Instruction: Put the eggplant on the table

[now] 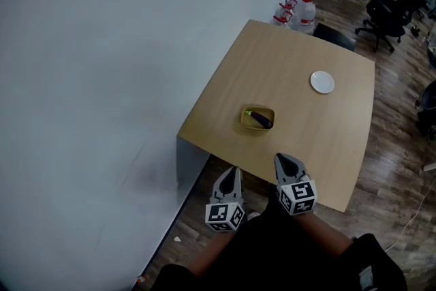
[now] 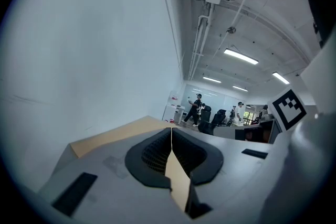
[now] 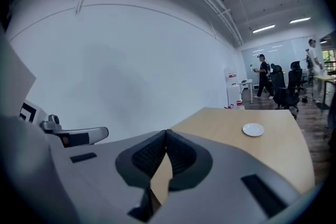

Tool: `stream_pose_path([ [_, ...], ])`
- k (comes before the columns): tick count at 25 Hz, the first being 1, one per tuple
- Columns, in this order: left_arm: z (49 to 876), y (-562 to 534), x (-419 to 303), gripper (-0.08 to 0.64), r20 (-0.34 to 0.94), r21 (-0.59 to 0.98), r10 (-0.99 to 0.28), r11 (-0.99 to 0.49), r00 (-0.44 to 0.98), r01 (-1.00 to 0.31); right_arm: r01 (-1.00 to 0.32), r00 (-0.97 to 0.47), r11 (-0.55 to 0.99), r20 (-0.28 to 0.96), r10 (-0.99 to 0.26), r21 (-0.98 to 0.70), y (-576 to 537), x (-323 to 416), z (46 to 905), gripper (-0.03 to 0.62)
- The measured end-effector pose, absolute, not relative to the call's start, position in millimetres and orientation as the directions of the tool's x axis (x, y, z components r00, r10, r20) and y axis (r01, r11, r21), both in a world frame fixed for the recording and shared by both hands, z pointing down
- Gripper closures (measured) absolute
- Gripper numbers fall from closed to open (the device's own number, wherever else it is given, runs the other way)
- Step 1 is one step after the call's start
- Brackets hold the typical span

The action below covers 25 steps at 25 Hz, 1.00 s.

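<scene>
A dark purple eggplant (image 1: 261,119) lies in a small yellow bowl (image 1: 258,118) near the front of the wooden table (image 1: 293,105). Both grippers hang in front of the table's near edge, short of the bowl. My left gripper (image 1: 234,172) is shut with nothing between its jaws; in the left gripper view its tips (image 2: 171,130) meet. My right gripper (image 1: 283,160) is also shut and empty, its tips (image 3: 166,132) touching, pointing over the table (image 3: 252,147).
A white plate (image 1: 322,82) sits at the table's far right, also in the right gripper view as the plate (image 3: 253,129). A white wall (image 1: 102,78) runs along the left. Water bottles (image 1: 300,10) stand behind the table; office chairs (image 1: 388,7) and people are beyond.
</scene>
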<state>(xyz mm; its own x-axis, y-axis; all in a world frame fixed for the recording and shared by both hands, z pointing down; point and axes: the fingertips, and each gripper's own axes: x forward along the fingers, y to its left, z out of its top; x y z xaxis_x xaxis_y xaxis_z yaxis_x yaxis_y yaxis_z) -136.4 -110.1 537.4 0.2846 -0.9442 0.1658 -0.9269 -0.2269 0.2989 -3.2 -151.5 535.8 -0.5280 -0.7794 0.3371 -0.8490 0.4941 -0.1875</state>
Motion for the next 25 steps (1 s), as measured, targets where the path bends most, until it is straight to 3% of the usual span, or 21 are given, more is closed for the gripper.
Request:
stream_pose_path([
  [13,512.8,-167.0,-120.5,0.545,0.122,0.278,-0.938,-0.282,0.324,-0.918,-0.878,-0.476,0.462,0.318,-0.820,-0.122,-179.8,19.9,517.0,0.532],
  [25,513.5,-137.7,-131.6,0.545,0.126,0.261,-0.928,-0.310,0.351,-0.914,-0.905,-0.424,0.417,0.284,-0.860,-0.088,-159.4,18.5,501.0,0.532],
])
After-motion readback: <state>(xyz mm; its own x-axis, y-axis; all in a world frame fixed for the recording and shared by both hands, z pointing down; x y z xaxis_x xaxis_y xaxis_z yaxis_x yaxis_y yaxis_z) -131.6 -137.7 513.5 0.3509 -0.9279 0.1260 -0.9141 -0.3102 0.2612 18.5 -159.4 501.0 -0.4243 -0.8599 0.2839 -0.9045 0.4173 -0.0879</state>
